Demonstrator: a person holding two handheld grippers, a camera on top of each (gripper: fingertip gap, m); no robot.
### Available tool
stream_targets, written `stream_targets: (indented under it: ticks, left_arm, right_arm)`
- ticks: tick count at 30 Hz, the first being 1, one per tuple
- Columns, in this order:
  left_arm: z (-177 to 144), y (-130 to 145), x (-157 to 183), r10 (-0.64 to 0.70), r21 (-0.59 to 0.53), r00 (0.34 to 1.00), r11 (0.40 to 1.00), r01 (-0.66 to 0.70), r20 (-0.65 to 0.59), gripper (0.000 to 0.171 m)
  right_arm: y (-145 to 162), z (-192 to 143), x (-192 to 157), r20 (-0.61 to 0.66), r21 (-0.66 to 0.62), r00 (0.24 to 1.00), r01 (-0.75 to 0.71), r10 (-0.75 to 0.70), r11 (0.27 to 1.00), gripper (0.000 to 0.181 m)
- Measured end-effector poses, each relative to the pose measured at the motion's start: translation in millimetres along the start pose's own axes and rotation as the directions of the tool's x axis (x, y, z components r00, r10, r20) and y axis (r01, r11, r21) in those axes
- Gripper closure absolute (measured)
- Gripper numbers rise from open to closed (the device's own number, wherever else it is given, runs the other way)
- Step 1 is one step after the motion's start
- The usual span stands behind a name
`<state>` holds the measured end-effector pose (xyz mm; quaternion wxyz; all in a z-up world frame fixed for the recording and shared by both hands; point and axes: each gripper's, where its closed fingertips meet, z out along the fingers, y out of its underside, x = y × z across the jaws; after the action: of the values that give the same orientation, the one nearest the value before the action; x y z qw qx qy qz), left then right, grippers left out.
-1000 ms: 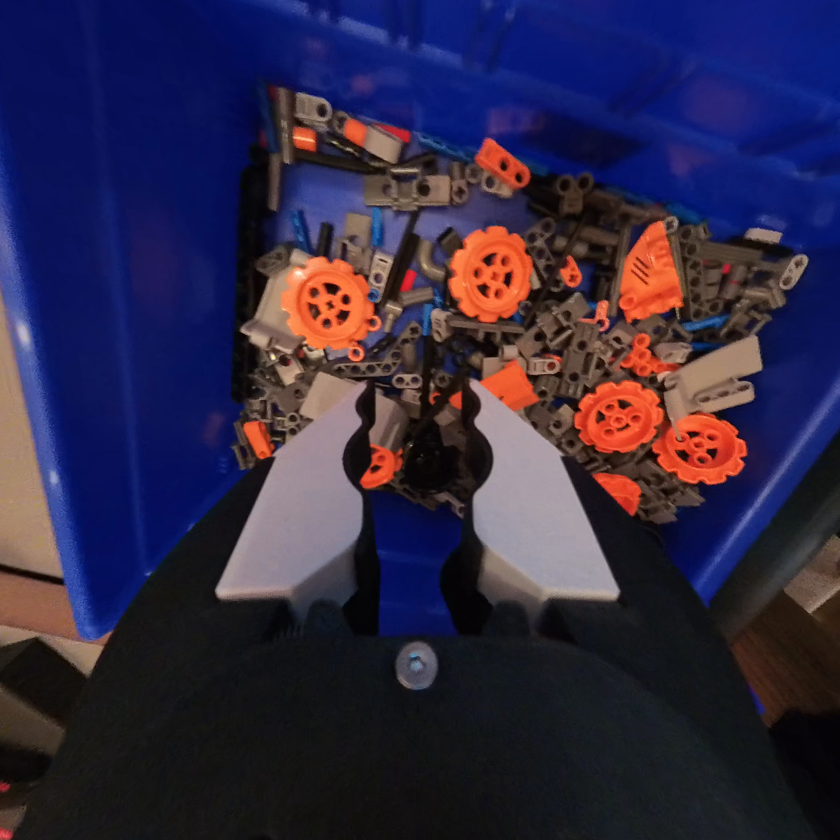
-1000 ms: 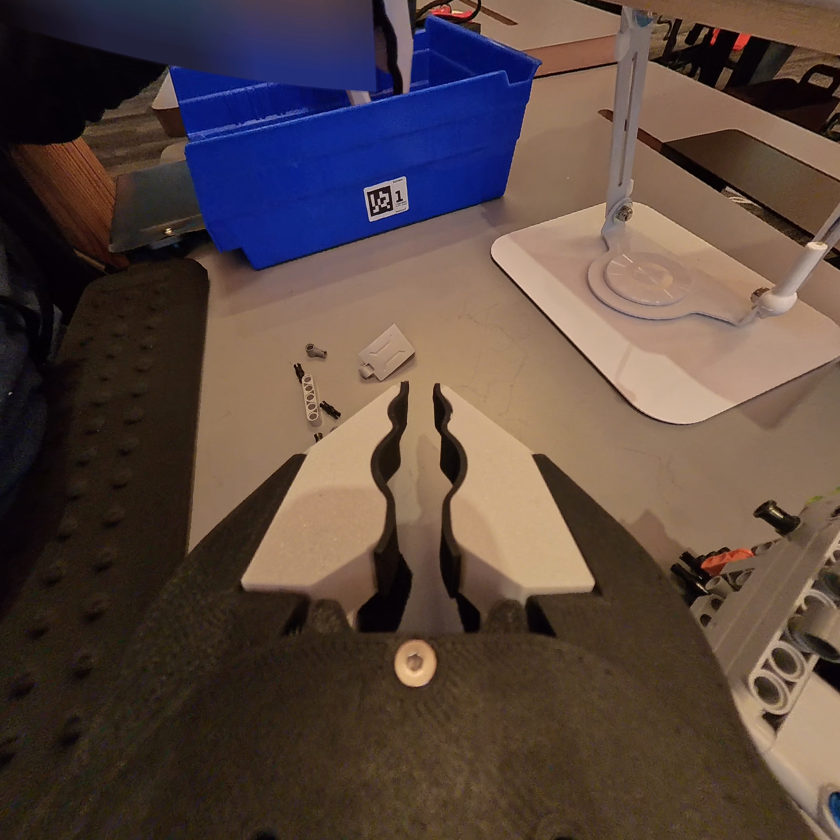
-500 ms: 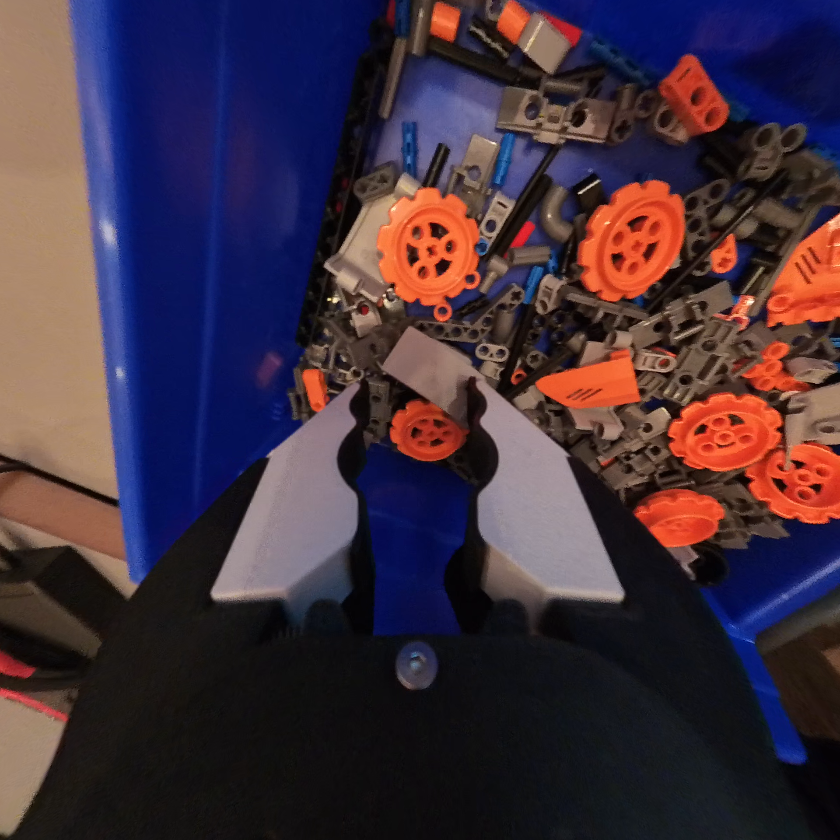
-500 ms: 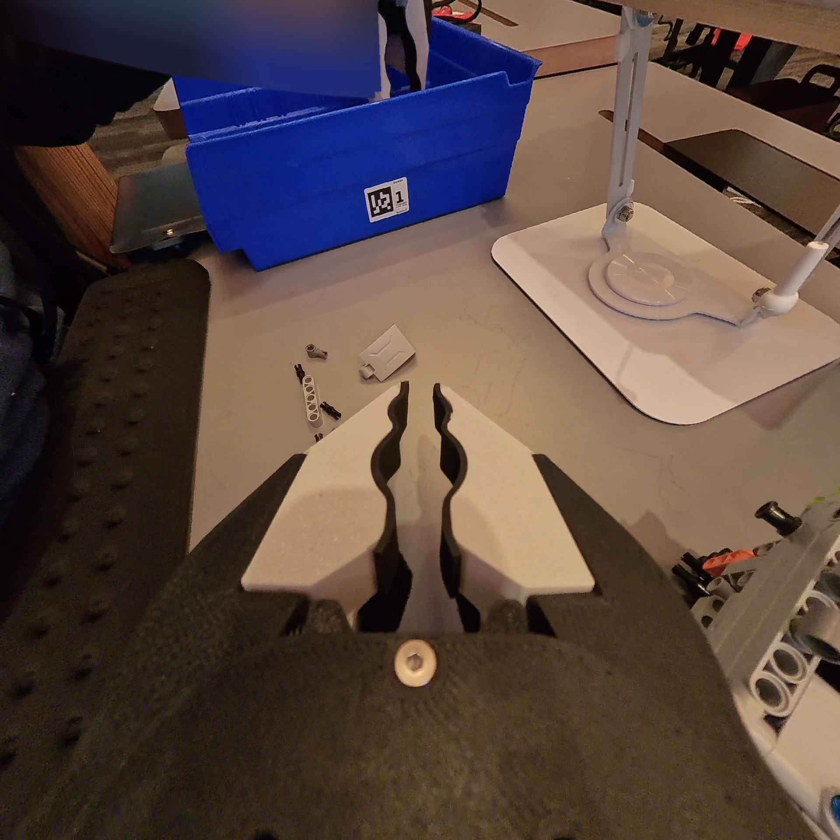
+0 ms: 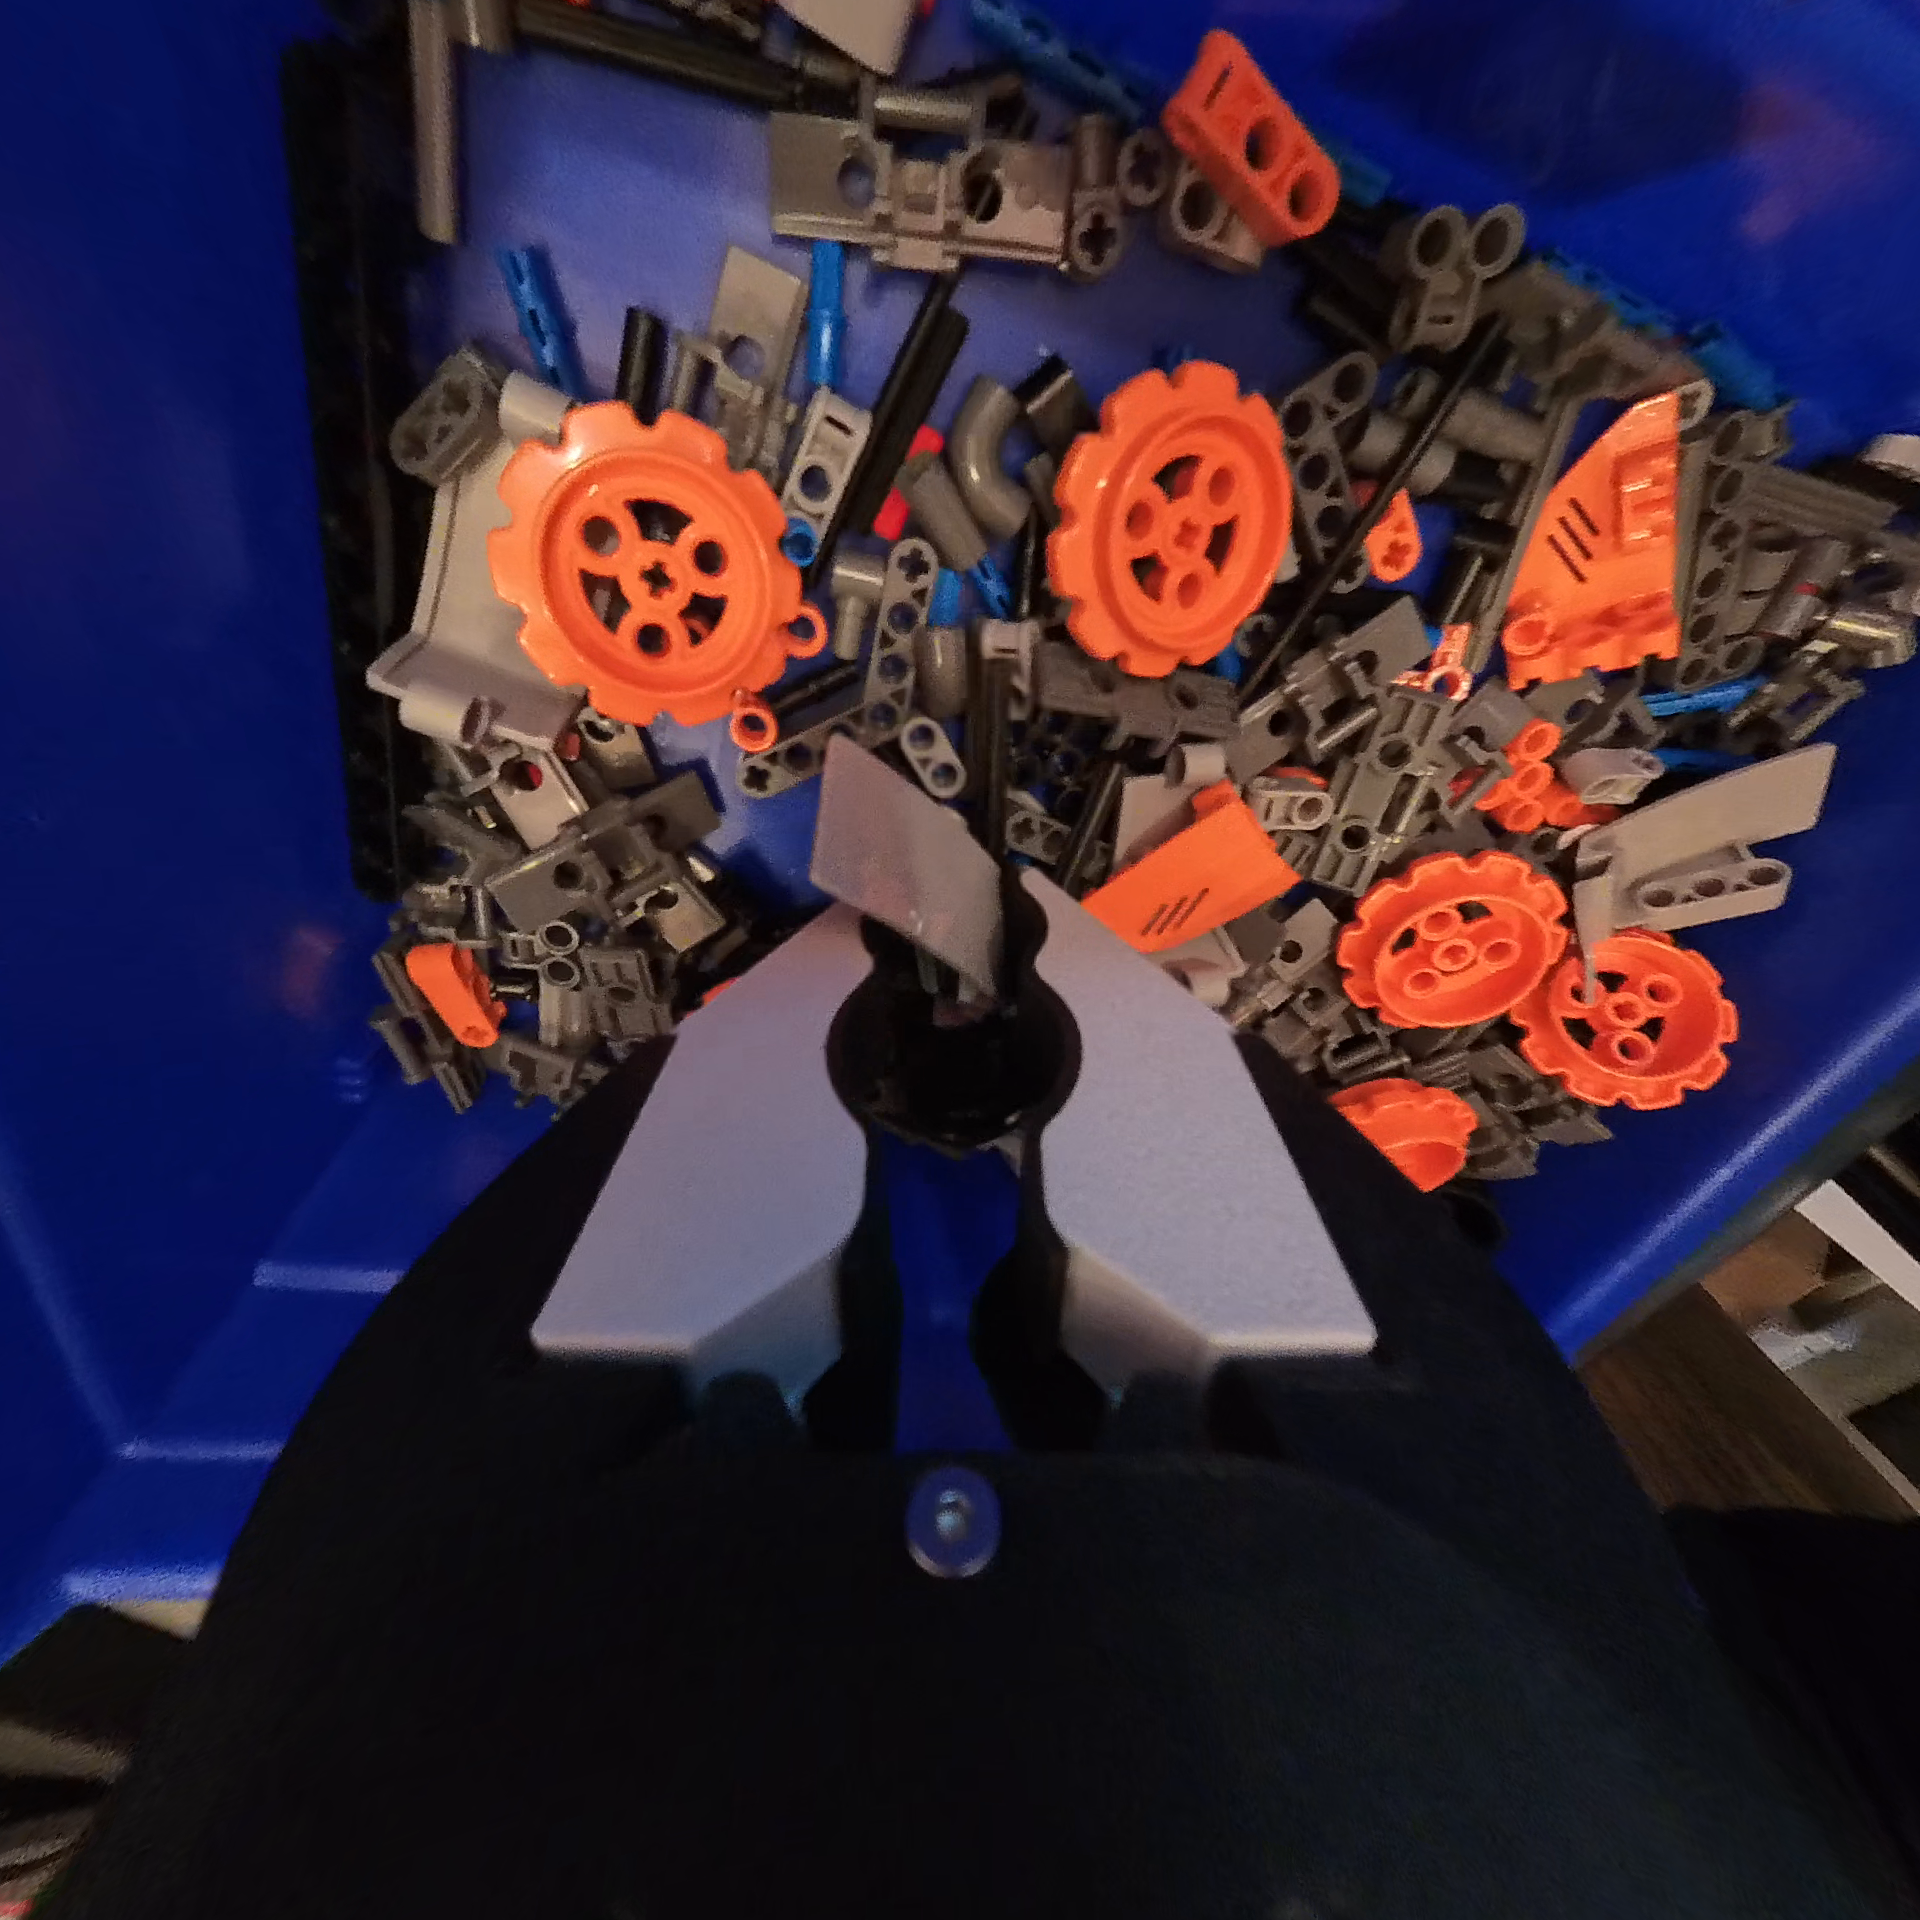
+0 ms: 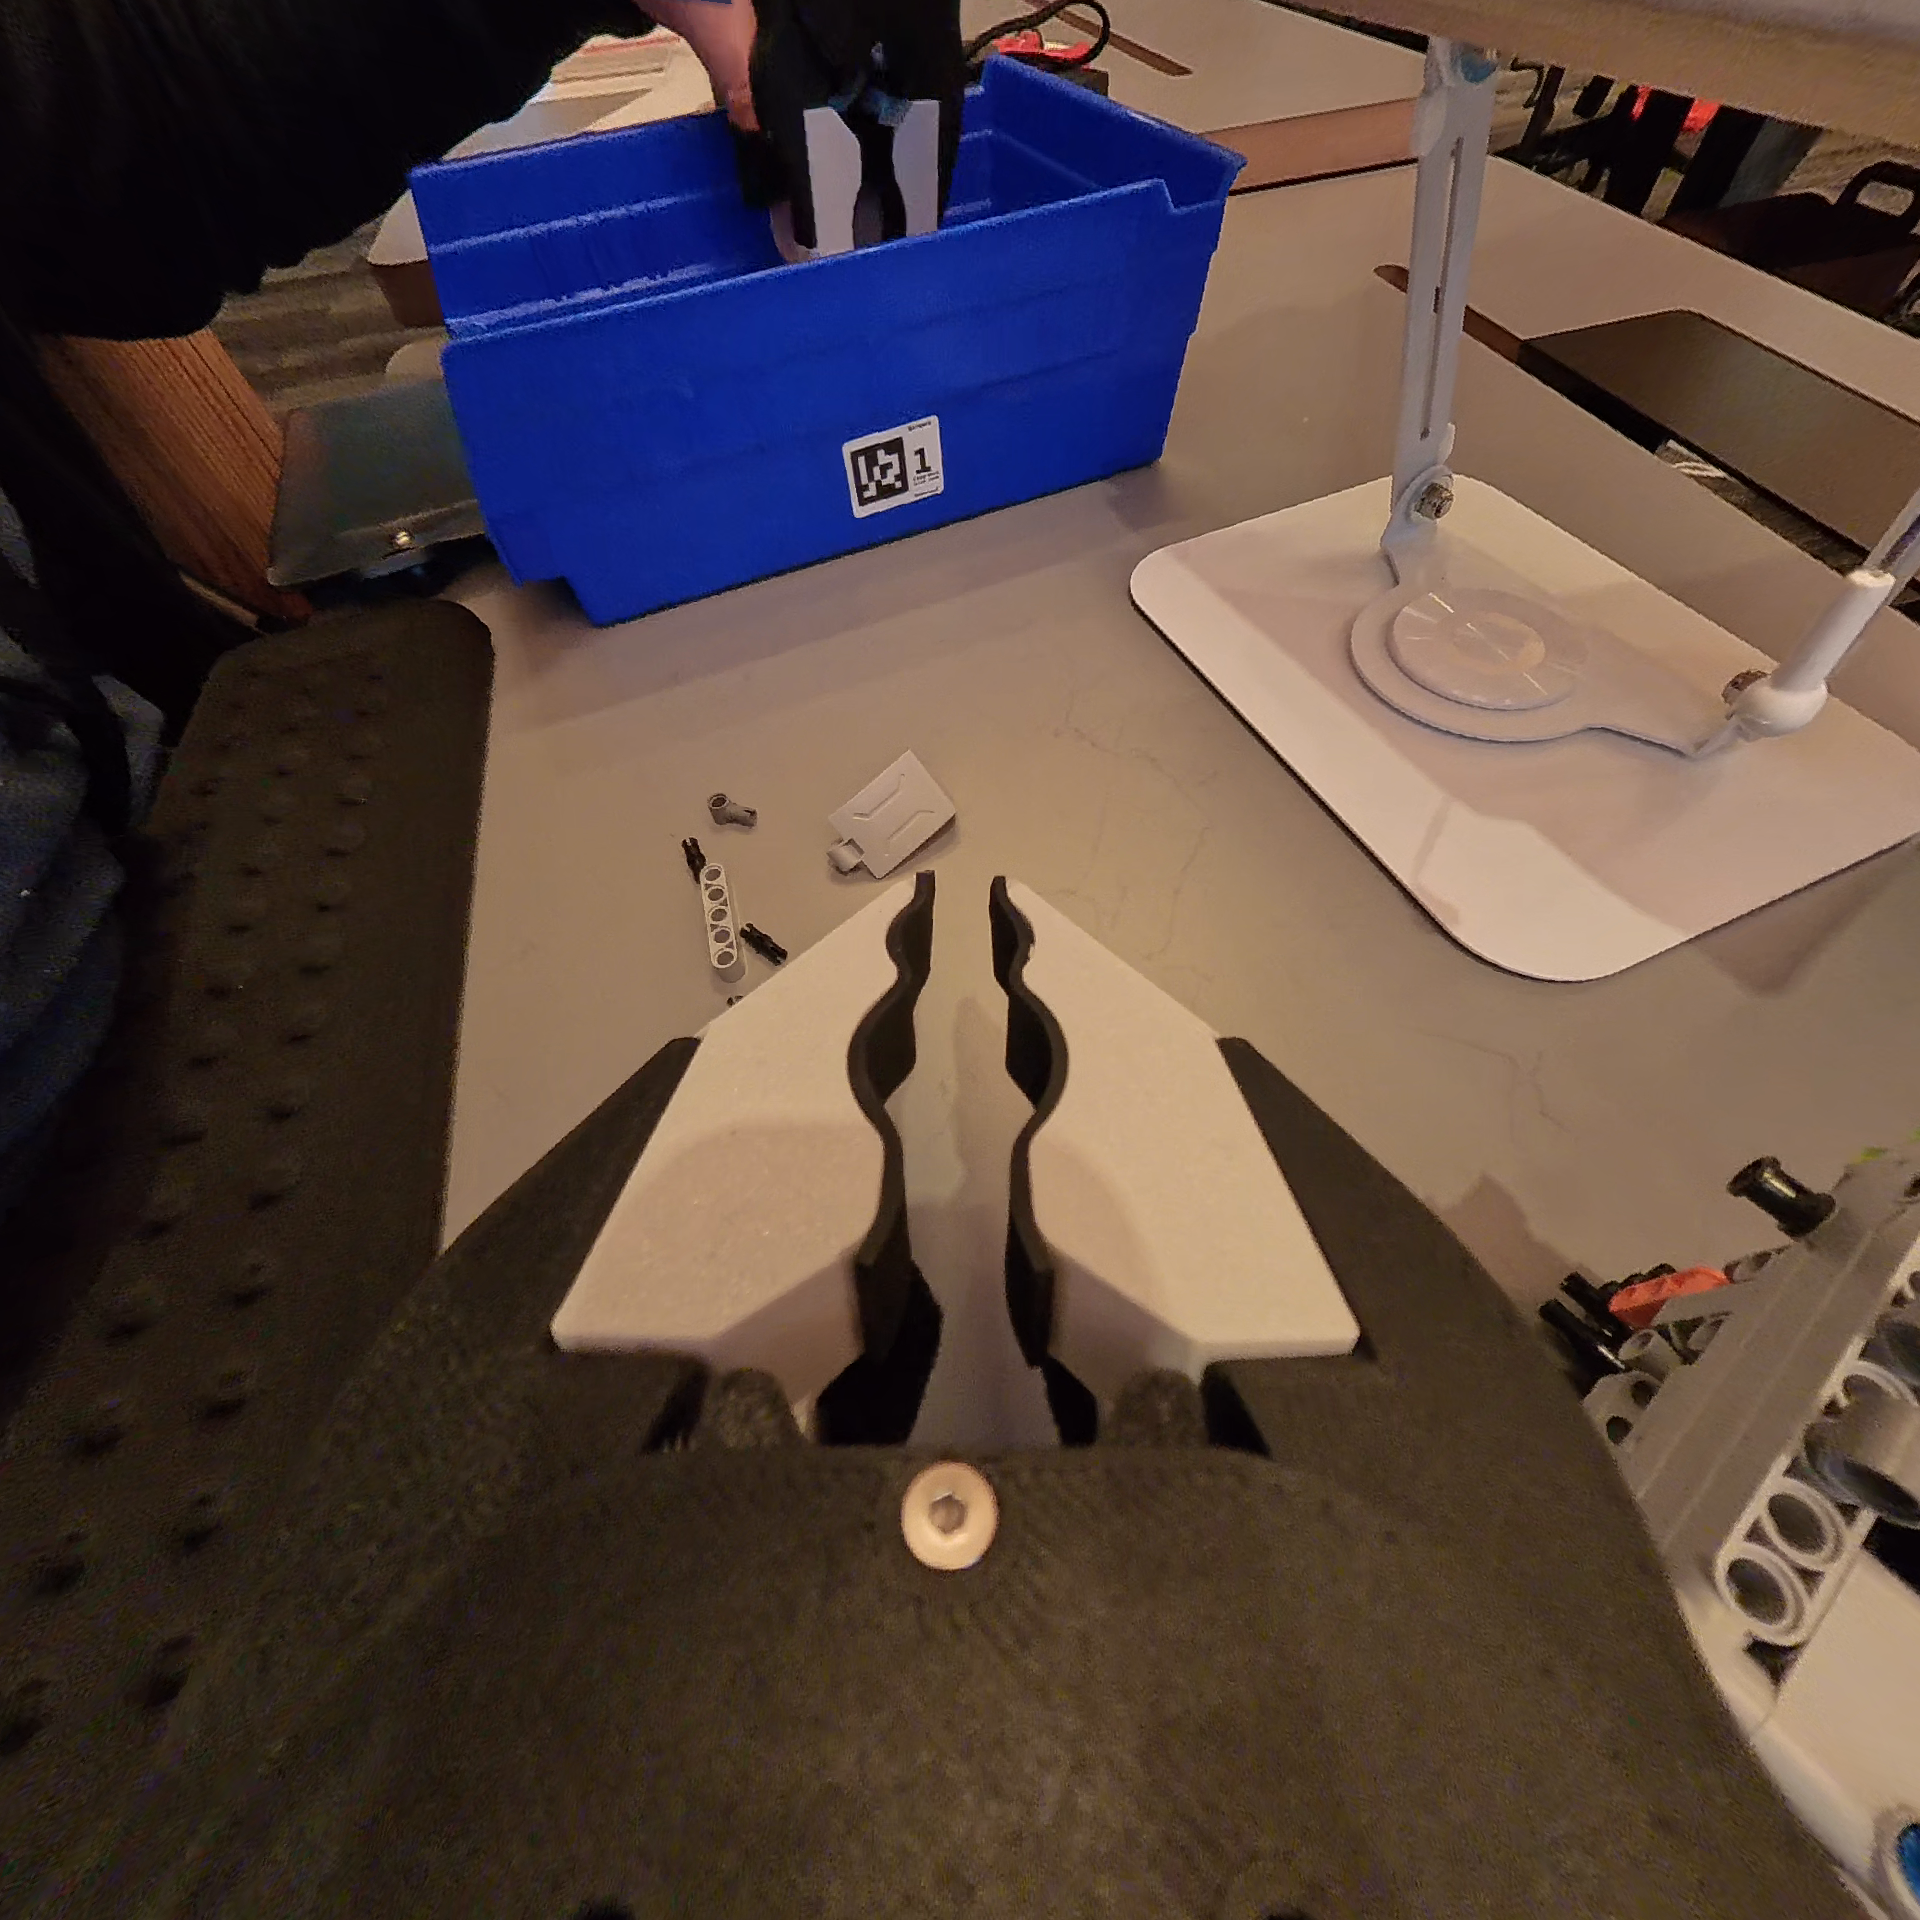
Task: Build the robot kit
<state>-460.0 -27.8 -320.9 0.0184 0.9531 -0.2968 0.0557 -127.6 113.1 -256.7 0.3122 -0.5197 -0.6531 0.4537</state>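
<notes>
Inside the blue bin (image 5: pixel 187 623), left tongs (image 5: pixel 951 914) pinch a grey panel (image 5: pixel 899 862); right tongs (image 6: pixel 961 883) hover slightly parted.

This looks like a lab or workshop bench: a grey table (image 6: pixel 1195 790) carries a blue parts bin (image 6: pixel 790 416) bearing a printed marker tag (image 6: pixel 894 465), loose plastic construction pieces (image 5: pixel 1143 644), and a white adjustable stand (image 6: pixel 1507 707).

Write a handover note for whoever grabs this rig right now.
Left tool: down in the blue bin, jaws closed on a grey panel at the near edge of the parts pile. An orange gear wheel lies just beyond.
Right tool: slightly open, empty, over the table.
On the table ahead of it: a grey plate piece, a holed beam and a white stand base.
</notes>
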Motion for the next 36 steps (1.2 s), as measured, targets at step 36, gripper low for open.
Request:
stream_targets:
  ticks: [36]
  left_arm:
    - [-32.1,-17.8,-7.1,-0.035,0.16,0.993,0.987,0.017,0.11,0.137]
  right_arm:
    - [-0.9,5.1,-9.7,-0.002,-0.048,0.998,0.065,-0.065,0.997,0.173]
